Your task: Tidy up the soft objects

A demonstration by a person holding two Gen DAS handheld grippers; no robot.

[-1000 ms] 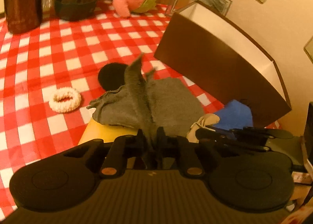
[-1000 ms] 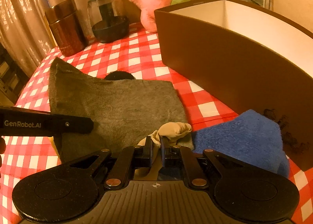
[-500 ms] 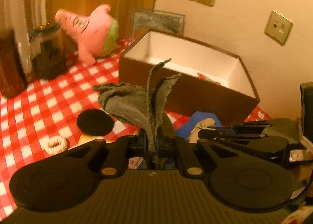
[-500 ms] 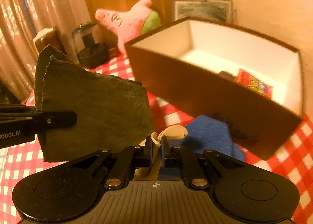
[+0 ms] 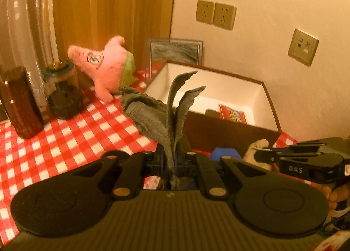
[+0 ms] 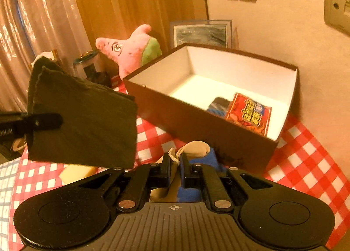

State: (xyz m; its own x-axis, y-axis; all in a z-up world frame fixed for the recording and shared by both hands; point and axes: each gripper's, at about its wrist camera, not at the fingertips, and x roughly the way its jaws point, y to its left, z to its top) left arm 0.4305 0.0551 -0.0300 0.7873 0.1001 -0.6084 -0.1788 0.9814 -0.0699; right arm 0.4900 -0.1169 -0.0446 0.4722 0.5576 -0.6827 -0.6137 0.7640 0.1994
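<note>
I am holding the grey cloth (image 5: 153, 117) pinched between the fingers of my left gripper (image 5: 171, 161), which are closing tight on it; the cloth is hanging clear above the red-checked bench (image 5: 72, 141), its two loose corners sticking upward. From the right wrist view the same cloth is hanging as a flat dark sheet to the left of the brown box (image 6: 196, 119). My right gripper (image 6: 174, 164) is gripping a small beige fabric piece (image 6: 193, 149), its fingers nearly together on the knotted end, just in front of the box. A blue cloth (image 6: 213, 159) is showing beneath it. Inside the open box a red packet (image 6: 249, 113) is lying against a dark item I cannot identify. A pink plush star (image 5: 105, 64) is sitting at the back of the bench.
</note>
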